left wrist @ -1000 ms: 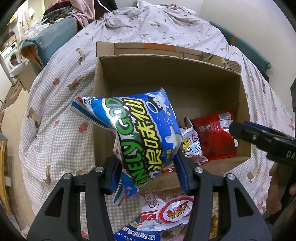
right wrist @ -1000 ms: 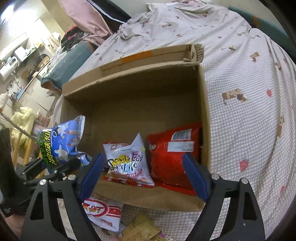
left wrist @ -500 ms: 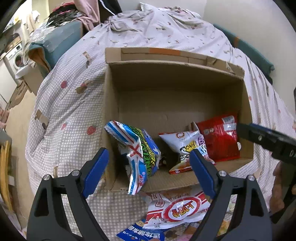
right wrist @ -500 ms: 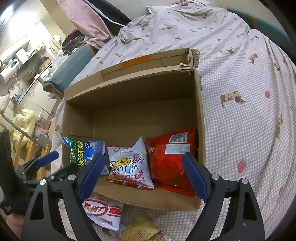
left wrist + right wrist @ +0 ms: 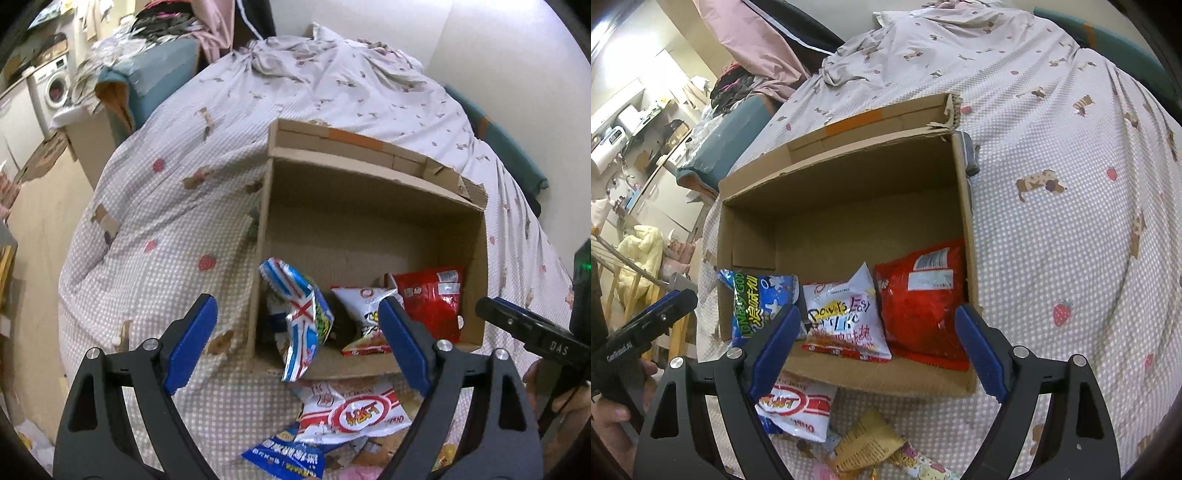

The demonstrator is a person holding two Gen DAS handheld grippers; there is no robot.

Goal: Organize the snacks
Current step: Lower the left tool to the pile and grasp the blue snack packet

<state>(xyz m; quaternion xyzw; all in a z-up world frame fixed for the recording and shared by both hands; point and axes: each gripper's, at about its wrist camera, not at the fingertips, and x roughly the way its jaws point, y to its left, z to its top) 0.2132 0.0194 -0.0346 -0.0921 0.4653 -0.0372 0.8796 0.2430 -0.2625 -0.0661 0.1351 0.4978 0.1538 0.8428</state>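
Change: the blue bag point(image 5: 299, 321), a second ago pinched in the left gripper point(image 5: 295, 343), now leans in the cardboard box point(image 5: 369, 206), at its left end.
Left gripper: jaws wide apart, holding nothing.
Right gripper point(image 5: 877, 349): spread open as before, empty.
In the box: three bags, blue, white point(image 5: 846, 321), red point(image 5: 923, 299).
In front of the box: several loose packets; I can't count them.

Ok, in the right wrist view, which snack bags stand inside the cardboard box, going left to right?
Blue bag → white bag → red bag, all standing along the near side of the cardboard box.
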